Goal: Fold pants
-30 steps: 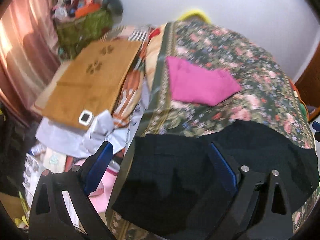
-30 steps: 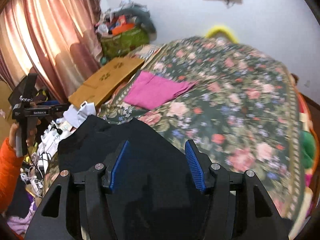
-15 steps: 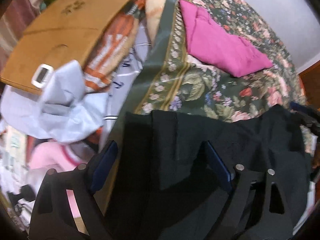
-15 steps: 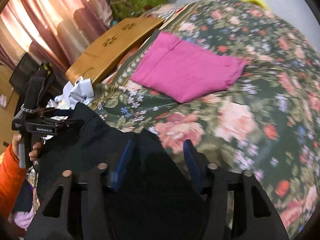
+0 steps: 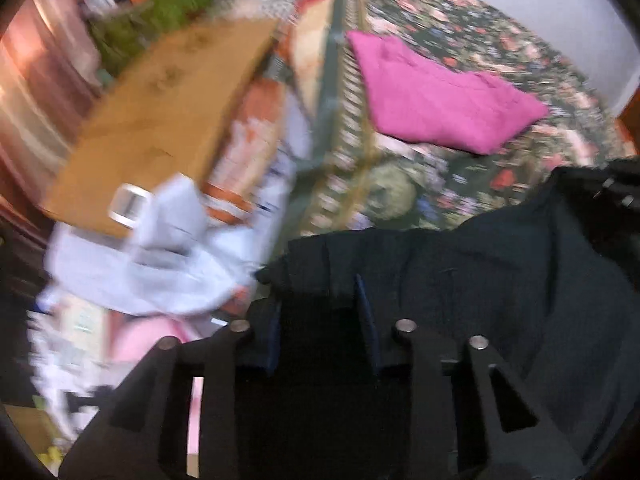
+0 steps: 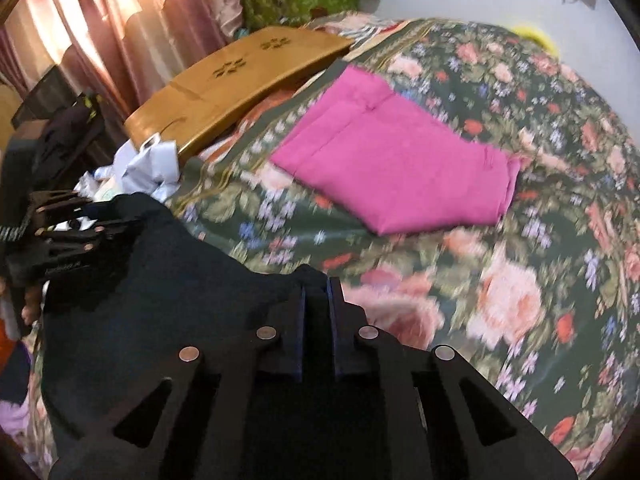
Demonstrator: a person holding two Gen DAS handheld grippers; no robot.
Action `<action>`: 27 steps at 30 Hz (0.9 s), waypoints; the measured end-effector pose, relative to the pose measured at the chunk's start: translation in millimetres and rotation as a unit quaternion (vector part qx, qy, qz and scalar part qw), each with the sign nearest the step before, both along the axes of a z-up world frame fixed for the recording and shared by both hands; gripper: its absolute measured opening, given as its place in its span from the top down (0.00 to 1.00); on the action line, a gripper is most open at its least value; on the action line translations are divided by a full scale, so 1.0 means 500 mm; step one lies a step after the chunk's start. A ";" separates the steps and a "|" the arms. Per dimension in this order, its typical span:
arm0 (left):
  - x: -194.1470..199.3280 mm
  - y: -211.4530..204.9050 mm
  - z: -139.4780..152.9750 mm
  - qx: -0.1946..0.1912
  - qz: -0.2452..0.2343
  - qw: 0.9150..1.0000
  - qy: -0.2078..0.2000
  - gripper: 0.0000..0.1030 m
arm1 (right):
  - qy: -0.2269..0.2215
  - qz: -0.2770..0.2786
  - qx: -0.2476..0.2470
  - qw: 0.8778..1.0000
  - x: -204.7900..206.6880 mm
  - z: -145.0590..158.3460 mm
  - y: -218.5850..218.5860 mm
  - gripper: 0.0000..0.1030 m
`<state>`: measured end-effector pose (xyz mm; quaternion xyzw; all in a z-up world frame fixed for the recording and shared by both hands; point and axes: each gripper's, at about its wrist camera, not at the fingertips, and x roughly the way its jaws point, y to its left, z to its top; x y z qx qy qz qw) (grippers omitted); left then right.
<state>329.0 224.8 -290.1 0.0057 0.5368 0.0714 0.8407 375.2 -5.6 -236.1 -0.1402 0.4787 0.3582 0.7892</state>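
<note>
early in the fold: black fabric pants (image 6: 168, 300) flat on the floral bedspread (image 6: 520, 280), right gripper (image 6: 318, 292) pinching an edge, left gripper (image 5: 320, 300) closing narrow on another, no crease visible.

Both cameras are looking steeply down along their own fingers, sitting close over the near edge of the floral bedspread (image 6: 520, 128). The left wrist view is hanging over the bed's left edge, taking in the wooden board (image 5: 160, 128) and clutter beside it. The right wrist view is facing further across the bedspread toward the curtains (image 6: 100, 32). Both are sharing the black pants (image 5: 500, 280) in the foreground, the folded pink cloth (image 6: 392, 160) beyond, and the board.
</note>
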 end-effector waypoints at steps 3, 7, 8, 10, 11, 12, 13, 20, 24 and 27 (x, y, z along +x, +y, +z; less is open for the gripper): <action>0.009 0.010 -0.004 0.028 0.007 1.000 0.012 0.67 | -0.030 -0.006 -0.018 0.999 0.009 0.003 0.025 0.91; -0.003 0.015 0.027 0.039 0.010 0.999 0.009 0.61 | -0.057 -0.014 -0.034 0.998 -0.005 0.035 0.025 0.86; -0.014 0.016 0.045 0.039 0.010 0.999 -0.001 0.55 | -0.056 -0.018 -0.028 0.998 -0.011 0.048 0.013 0.83; -0.032 0.011 0.071 0.026 0.011 0.999 -0.018 0.40 | -0.056 -0.023 -0.011 0.998 -0.026 0.077 -0.016 0.74; -0.044 0.011 0.083 0.018 0.014 0.999 -0.025 0.34 | -0.059 -0.027 -0.004 0.998 -0.038 0.095 -0.036 0.68; -0.058 0.008 0.097 0.006 0.017 0.999 -0.034 0.32 | -0.062 -0.029 0.004 0.998 -0.050 0.111 -0.055 0.65; -0.072 0.008 0.108 -0.004 0.019 0.999 -0.040 0.29 | -0.064 -0.032 0.010 0.997 -0.061 0.123 -0.071 0.62; -0.164 0.000 0.127 -0.028 0.034 0.998 -0.037 0.18 | -0.059 -0.051 0.029 0.997 -0.171 0.164 -0.197 0.61; -0.213 0.010 0.111 -0.052 0.057 0.997 -0.020 0.17 | -0.056 -0.061 0.026 0.996 -0.232 0.154 -0.250 0.61; -0.240 0.019 0.086 -0.073 0.081 0.994 -0.001 0.17 | -0.040 -0.072 0.029 0.996 -0.272 0.133 -0.283 0.61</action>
